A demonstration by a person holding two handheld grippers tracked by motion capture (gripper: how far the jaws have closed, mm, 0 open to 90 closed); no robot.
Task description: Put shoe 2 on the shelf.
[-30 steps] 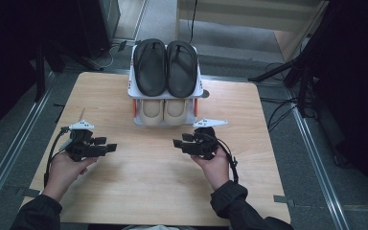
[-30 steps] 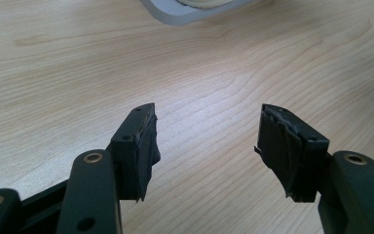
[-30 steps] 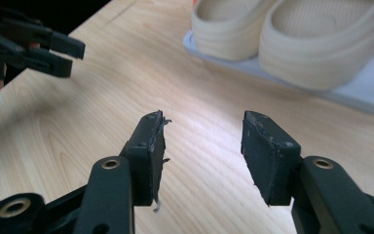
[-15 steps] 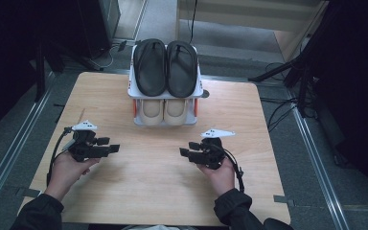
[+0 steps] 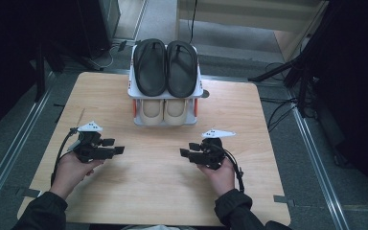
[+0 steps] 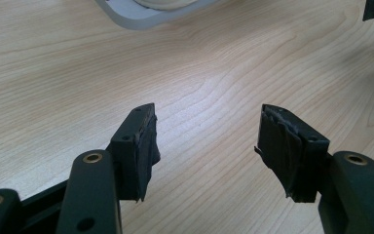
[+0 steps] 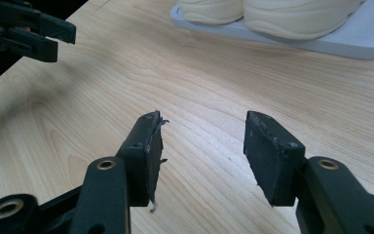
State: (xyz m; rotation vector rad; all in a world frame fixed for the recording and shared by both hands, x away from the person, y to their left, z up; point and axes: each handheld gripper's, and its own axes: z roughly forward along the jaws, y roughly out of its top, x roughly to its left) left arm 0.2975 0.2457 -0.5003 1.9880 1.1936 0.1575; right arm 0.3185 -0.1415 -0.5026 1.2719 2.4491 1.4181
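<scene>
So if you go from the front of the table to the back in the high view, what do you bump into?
The left gripper and right gripper side by side → bare wooden table → cream shoes on the rack's lower shelf → black sandals on top of the white shoe rack.

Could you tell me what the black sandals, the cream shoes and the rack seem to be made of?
The black sandals look like matte rubber or foam: dull and smooth. The cream shoes seem soft leather or synthetic, with a faint sheen. The rack appears to be white plastic, uniform with rounded edges.
</scene>
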